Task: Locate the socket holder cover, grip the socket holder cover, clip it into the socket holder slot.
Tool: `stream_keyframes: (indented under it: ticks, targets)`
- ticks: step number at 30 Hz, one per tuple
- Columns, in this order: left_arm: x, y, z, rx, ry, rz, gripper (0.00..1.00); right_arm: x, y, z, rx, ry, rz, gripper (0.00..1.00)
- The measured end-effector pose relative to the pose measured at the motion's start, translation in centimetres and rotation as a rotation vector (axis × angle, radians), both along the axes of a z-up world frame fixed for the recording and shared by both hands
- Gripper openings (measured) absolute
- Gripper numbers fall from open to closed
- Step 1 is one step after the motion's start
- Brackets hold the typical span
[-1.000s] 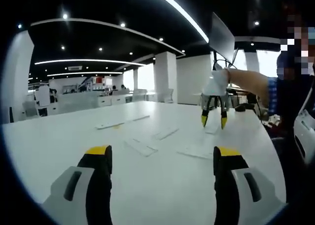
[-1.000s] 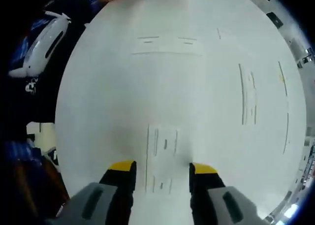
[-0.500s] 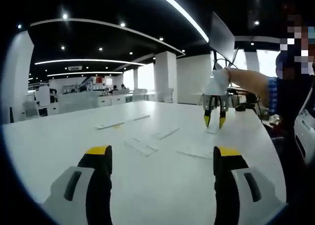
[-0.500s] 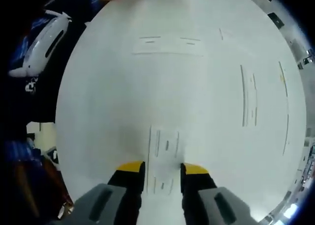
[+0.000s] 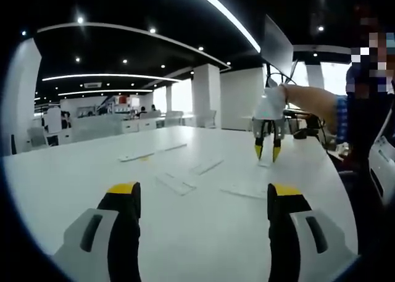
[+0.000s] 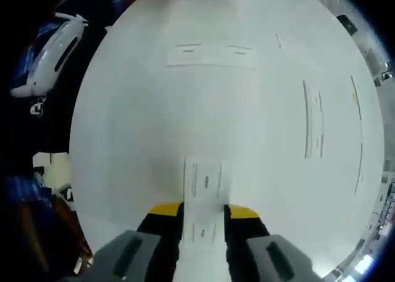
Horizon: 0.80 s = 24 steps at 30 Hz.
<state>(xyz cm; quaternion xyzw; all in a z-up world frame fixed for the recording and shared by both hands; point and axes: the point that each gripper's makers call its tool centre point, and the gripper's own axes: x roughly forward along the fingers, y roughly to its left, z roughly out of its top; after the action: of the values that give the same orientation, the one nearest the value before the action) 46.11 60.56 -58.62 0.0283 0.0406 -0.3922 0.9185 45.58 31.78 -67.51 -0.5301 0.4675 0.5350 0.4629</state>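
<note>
Left gripper view: my left claw (image 5: 203,202) hangs low over the white surface (image 5: 203,245) with its jaws wide apart and nothing between them. Flat white socket parts lie scattered ahead: one strip (image 5: 176,184) near the middle, another (image 5: 207,166) just beyond it, a plate (image 5: 245,190) to the right, and a long strip (image 5: 138,157) further off. Across the surface I see my right claw (image 5: 267,150) pointing down at a white piece (image 5: 266,162), held by a hand in a white glove (image 5: 270,105). Behind is an open-plan office with white pillars, a dark ceiling and strip lights.

Right gripper view: I look straight down. My right claw (image 6: 203,211) is clamped on the socket holder cover (image 6: 203,199), a slotted white plate on the surface (image 6: 247,109). Another socket holder (image 6: 210,55) lies well apart, two long strips (image 6: 313,119) to the right.
</note>
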Motion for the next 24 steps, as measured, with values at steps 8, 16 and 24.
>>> stream_keyframes:
  ticks: [8,16,24]
  targets:
    - [-0.1,0.0,-0.1,0.001,0.000,-0.001,0.84,-0.1,0.1,0.0,-0.016,-0.002,0.011,0.28]
    - [0.0,0.0,-0.2,0.001,0.004,0.002,0.83,-0.1,0.0,0.5,-0.016,-0.008,0.011,0.27]
    - [0.1,0.0,-0.2,-0.001,0.005,0.003,0.83,0.2,0.0,1.2,-0.015,-0.022,0.013,0.27]
